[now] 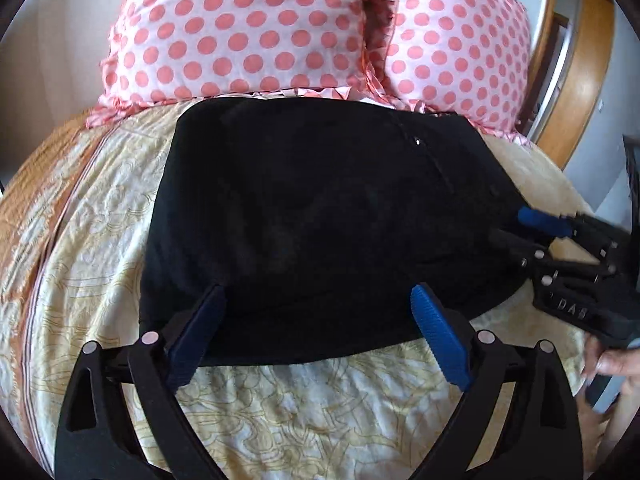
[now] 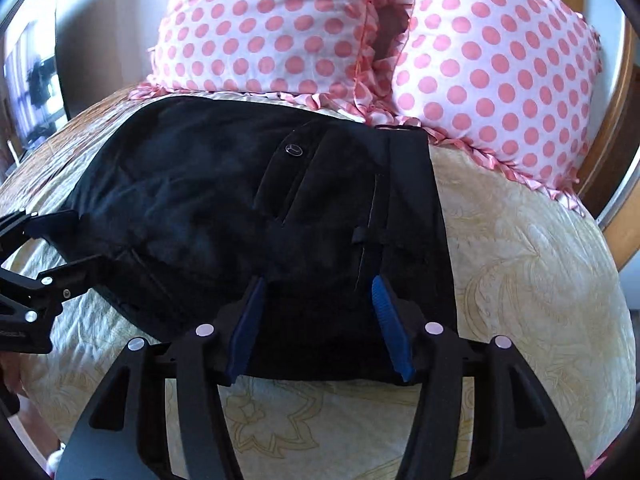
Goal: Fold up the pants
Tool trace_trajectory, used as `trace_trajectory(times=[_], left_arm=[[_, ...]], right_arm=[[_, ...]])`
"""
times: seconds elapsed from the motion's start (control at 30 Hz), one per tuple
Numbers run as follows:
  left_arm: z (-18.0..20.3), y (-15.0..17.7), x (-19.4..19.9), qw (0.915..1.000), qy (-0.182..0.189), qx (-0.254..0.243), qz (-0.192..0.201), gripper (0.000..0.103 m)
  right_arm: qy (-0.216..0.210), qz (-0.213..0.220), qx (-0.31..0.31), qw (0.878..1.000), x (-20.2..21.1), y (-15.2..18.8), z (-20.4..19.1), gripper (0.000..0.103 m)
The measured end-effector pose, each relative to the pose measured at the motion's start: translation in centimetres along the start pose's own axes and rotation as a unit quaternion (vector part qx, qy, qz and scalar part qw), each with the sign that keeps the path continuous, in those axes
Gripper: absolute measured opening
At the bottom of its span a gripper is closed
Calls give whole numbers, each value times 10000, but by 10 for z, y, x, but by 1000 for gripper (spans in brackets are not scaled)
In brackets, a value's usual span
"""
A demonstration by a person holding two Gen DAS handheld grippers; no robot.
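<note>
The black pants (image 1: 320, 216) lie folded into a compact block on the bed, also in the right wrist view (image 2: 248, 216), with a small metal button (image 2: 294, 150) and the waistband on the right side. My left gripper (image 1: 320, 304) is open, its blue pads over the near edge of the pants. My right gripper (image 2: 318, 292) is open over the near edge by the waistband. It shows in the left wrist view (image 1: 516, 226) at the pants' right edge. The left gripper shows in the right wrist view (image 2: 70, 236) at the pants' left edge.
The bed has a cream and orange patterned cover (image 1: 280, 412). Two pink polka-dot pillows (image 1: 248, 32) (image 2: 492, 72) stand behind the pants. A wooden headboard (image 1: 588, 68) curves at the right. A person's hand (image 1: 612, 364) holds the right gripper.
</note>
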State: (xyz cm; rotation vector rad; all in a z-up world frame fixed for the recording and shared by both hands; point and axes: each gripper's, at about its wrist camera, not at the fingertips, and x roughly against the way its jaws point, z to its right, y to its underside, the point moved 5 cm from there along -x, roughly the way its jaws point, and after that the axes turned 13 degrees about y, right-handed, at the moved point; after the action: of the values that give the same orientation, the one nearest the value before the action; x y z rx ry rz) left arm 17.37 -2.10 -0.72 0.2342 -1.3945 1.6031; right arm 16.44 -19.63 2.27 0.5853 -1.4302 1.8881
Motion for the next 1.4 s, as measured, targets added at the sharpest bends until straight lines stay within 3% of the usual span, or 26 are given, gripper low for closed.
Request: trace_trajectory(times=[0.07,0.2,0.27,0.3,0.43,0.6,0.83,1.07,1.4], left_arm=[[0,-2,0,10000,-3,55,-57,97],[6,7,25,9996,88,197,184,97],[9,20,44,9991,-60,97,418,99],[12,30,55,9981,-215,11,577,99],[15,65,71,9935,-737,-140,854,101],[13,89,67,9945,-705,-17,769,101],[13,93,64,9923,-944,-211,774,101],[15,95,62,9905,-1075,-285,804,101],[16,96,60,9872,-1234,-208,984,101]], right_arm=[[12,4,-71,10000,1,0,1,61],[-251,232,-1038,9940,29,10,23,66],[-241,397,-1347,9898,44,19,28,84],[-221,500,-1465,9877,53,28,27,85],[-174,665,-1363,9883,68,53,4,85],[105,736,-1217,9898,72,76,-19,85],[294,616,-1218,9902,67,89,-26,86],[406,560,-1344,9885,64,98,-25,102],[445,747,-1391,9865,66,102,-24,102]])
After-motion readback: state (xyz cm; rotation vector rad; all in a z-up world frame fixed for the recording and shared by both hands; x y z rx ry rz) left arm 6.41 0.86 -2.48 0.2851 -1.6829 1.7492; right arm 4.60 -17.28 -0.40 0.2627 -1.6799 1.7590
